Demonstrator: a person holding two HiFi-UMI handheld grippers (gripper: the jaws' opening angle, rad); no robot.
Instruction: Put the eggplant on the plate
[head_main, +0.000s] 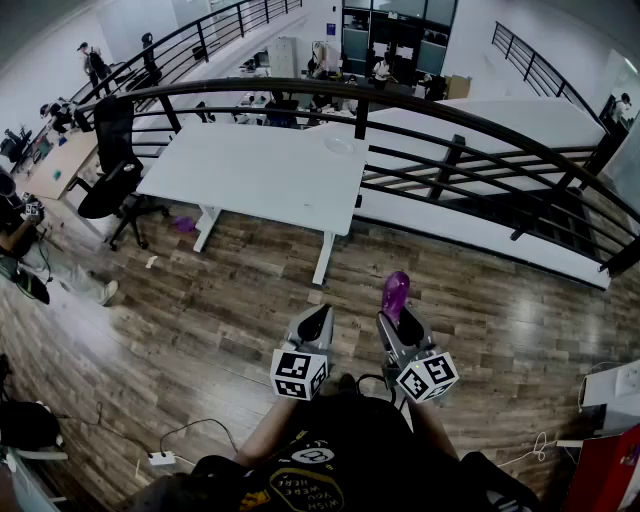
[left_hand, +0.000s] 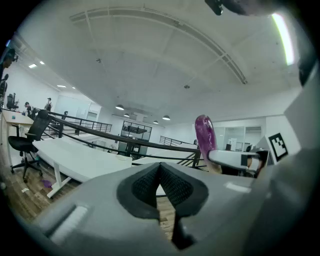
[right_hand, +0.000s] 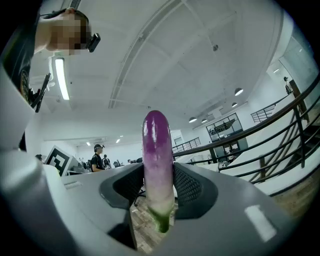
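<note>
Purple eggplant (right_hand: 157, 165) clamped in our right gripper (right_hand: 158, 186): we judge this the carry step, with the placing not yet done.

Nearest us, at lower centre of the head view, the right gripper's pads press on both sides of the eggplant, which stands upright with its green stem end down. Beside it, our left gripper (left_hand: 161, 182) has its jaws together on nothing. Beyond both lies bare wooden floor (head_main: 230, 300), then the white worktop (head_main: 250, 170) at upper centre, well apart from us. A pale round shape near its far right corner looks like the plate (head_main: 340, 146). Next we must cross that floor, reach over the plate, lower the eggplant and open the jaws.
</note>
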